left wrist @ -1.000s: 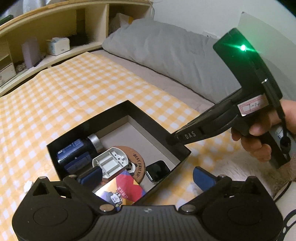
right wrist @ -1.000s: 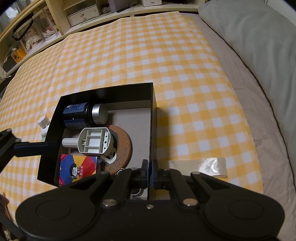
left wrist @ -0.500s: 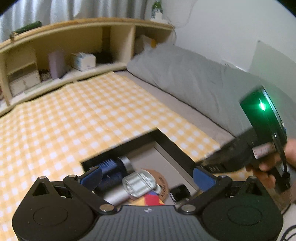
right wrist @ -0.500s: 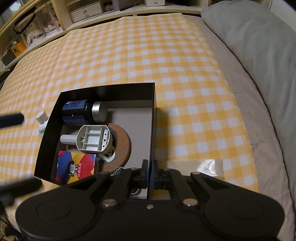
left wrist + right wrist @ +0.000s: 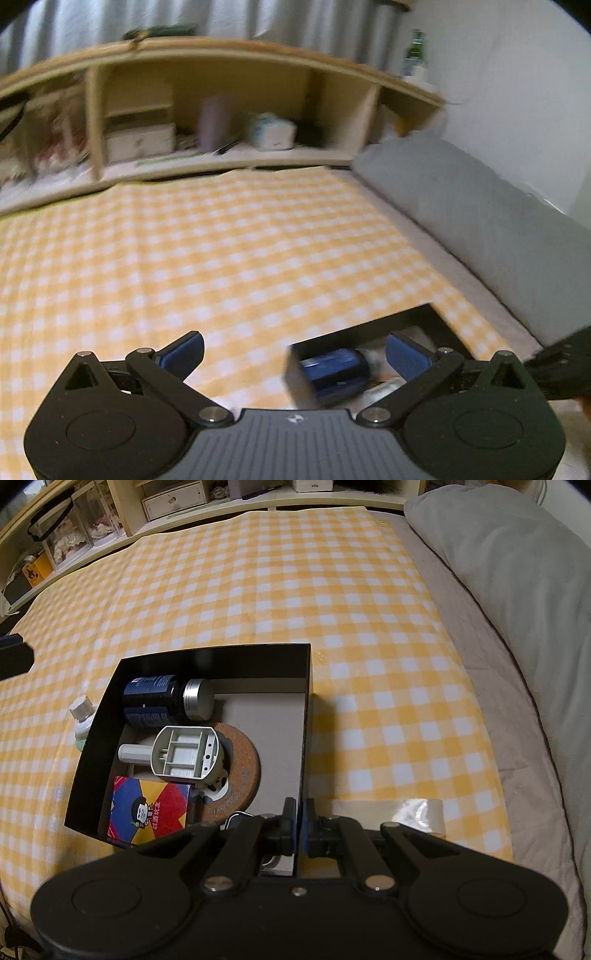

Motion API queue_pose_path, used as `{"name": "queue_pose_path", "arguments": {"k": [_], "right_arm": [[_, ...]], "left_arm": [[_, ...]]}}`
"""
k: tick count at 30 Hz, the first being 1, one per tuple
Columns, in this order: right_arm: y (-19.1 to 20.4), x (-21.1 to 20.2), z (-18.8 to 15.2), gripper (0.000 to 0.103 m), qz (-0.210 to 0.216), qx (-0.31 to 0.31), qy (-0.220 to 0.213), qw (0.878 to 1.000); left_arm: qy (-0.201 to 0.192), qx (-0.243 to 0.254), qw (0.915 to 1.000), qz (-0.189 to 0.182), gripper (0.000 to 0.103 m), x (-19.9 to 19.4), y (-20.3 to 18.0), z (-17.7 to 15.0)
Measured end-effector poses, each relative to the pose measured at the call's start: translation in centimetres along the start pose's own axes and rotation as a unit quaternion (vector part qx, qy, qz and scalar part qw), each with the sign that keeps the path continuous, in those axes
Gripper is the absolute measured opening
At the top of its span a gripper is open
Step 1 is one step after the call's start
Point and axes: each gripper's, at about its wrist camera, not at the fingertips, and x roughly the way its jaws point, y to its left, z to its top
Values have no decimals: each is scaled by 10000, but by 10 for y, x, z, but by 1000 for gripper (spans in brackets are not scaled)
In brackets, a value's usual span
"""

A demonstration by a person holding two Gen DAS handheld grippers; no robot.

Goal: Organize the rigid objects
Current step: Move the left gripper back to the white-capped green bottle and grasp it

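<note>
The right tool (image 5: 298,823) is clamped on the near wall of the black box (image 5: 308,701), steadying it. The left tool (image 5: 295,350) is spread wide and empty. Outside the box, at its 9 o'clock, a small white-capped bottle (image 5: 82,716) lies touching the wall, long axis pointing roughly toward 12. The left tool looks nearer to it.

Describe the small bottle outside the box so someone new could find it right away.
Start at the black box on the yellow checked cloth. Just outside its left wall stands a small bottle, pale green with a white screw cap, the only item not inside the box.
</note>
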Motion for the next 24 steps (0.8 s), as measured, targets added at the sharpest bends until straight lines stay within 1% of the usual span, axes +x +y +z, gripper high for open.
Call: {"name": "queue_pose_path", "arguments": {"k": [2, 4, 6, 9, 10, 12, 13, 14, 15, 16, 18, 19, 21, 23, 24], "right_arm": [[0, 1, 0, 4, 1, -13, 9, 10000], [-1, 1, 0, 4, 2, -20, 15, 10000], [0, 1, 0, 4, 0, -23, 19, 10000], [0, 2, 0, 4, -3, -42, 36, 10000], [0, 2, 0, 4, -4, -47, 39, 10000], [0, 2, 0, 4, -5, -47, 39, 10000], [0, 2, 0, 4, -6, -46, 38, 10000], [0, 2, 0, 4, -6, -46, 38, 10000], [0, 2, 0, 4, -6, -50, 42, 10000], [0, 2, -1, 4, -7, -51, 45, 10000], [0, 3, -1, 4, -12, -62, 60, 10000], [1, 4, -1, 4, -17, -73, 68, 9999], [1, 5, -1, 4, -22, -86, 77, 9999], [1, 5, -1, 4, -22, -87, 77, 9999], [1, 5, -1, 4, -22, -89, 79, 9999]], "left_arm": [[22, -121, 9997, 212, 103, 8, 13, -6], [13, -83, 9993, 365, 103, 14, 24, -13], [123, 8, 9988, 465, 103, 22, 33, -20], [269, -2, 9980, 577, 103, 32, 45, -31], [299, -28, 9978, 597, 103, 35, 48, -34], [396, -111, 9980, 477, 103, 38, 55, -41], [432, -218, 9980, 412, 102, 38, 59, -45], [503, -352, 9972, 435, 101, 40, 63, -47], [576, -397, 9963, 503, 93, 41, 64, -49], [621, -373, 9958, 553, 81, 42, 65, -50], [659, -311, 9956, 582, 69, 42, 66, -53], [658, -314, 9959, 534, 64, 42, 67, -53], [637, -294, 9969, 357, 57, 41, 66, -54], [665, -198, 9972, 272, 51, 42, 61, -55], [686, -141, 9972, 259, 46, 43, 59, -55]]}}
